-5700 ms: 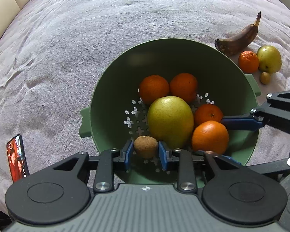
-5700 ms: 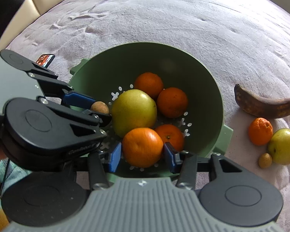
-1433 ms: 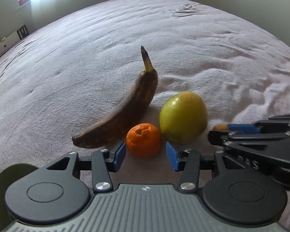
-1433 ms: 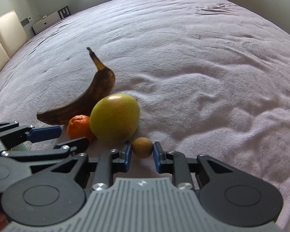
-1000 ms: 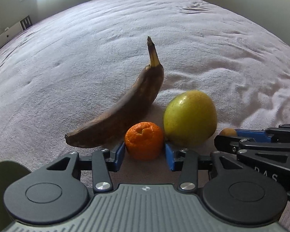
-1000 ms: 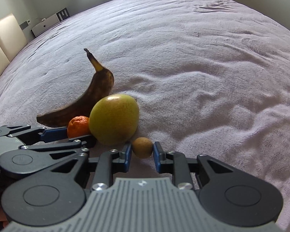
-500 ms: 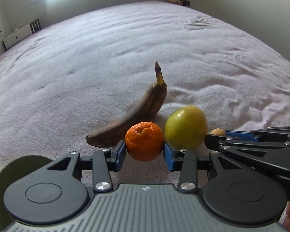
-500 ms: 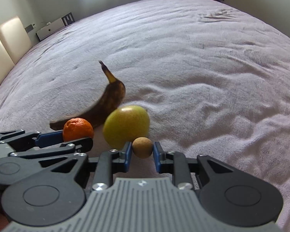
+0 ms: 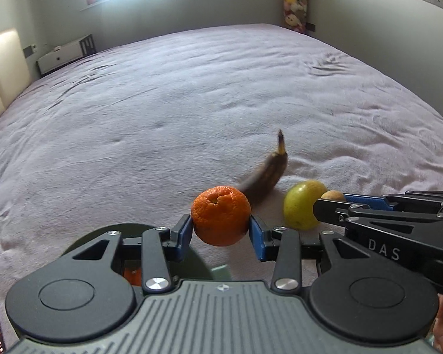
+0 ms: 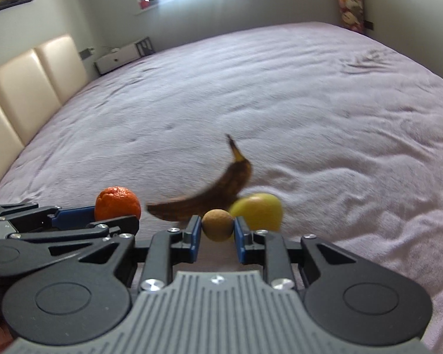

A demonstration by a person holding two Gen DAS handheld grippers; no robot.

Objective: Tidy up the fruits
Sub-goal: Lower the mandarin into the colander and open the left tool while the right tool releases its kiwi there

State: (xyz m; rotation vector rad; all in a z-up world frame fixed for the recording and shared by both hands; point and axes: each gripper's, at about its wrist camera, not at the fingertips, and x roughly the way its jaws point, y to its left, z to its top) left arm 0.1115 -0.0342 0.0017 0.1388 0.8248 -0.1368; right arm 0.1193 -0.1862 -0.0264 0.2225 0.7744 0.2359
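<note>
Left wrist view: the left gripper (image 9: 220, 231) clamps a tangerine (image 9: 220, 219) above the bed (image 9: 192, 103); a dark bowl rim (image 9: 192, 265), blurred, seems to sit below. Right wrist view: the right gripper (image 10: 217, 233) pinches a small brown fruit (image 10: 217, 224), lifted before the banana (image 10: 218, 185) and yellow-green apple (image 10: 260, 211).

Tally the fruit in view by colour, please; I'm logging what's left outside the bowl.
Orange: 1, the mandarin
Yellow-green: 1, the apple
Dark brown: 1, the banana
Tan: 1, the small round fruit
Total: 4
</note>
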